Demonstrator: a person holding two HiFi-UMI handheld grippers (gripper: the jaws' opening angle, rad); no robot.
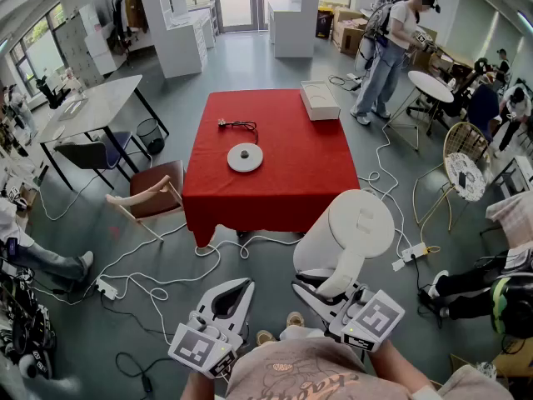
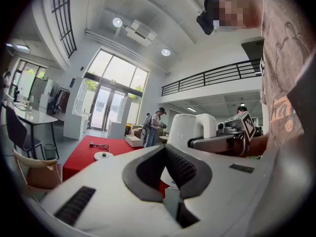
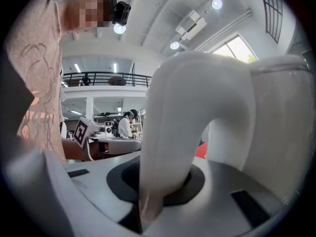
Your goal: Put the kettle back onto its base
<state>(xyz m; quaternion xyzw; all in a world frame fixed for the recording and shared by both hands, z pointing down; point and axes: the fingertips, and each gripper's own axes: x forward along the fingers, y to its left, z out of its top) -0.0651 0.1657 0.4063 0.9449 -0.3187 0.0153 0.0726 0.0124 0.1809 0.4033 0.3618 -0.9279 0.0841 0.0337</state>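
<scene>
The white kettle [image 1: 350, 227] hangs in the air in front of the red table [image 1: 275, 182], on its near right side. My right gripper [image 1: 329, 286] is shut on the kettle's curved handle [image 3: 192, 132], which fills the right gripper view. The round white base [image 1: 245, 157] lies on the table left of centre, its black cord and plug [image 1: 237, 125] behind it. My left gripper [image 1: 237, 290] is held low at the left of the kettle, shut with nothing in it. From the left gripper view the base [image 2: 102, 155] shows far off and the kettle [image 2: 190, 127] at the right.
A flat white box [image 1: 319, 100] lies on the table's far right corner. A wooden chair [image 1: 146, 197] stands at the table's left side. Cables and a power strip [image 1: 107, 288] trail over the floor before the table. A person [image 1: 391, 40] stands at the back right.
</scene>
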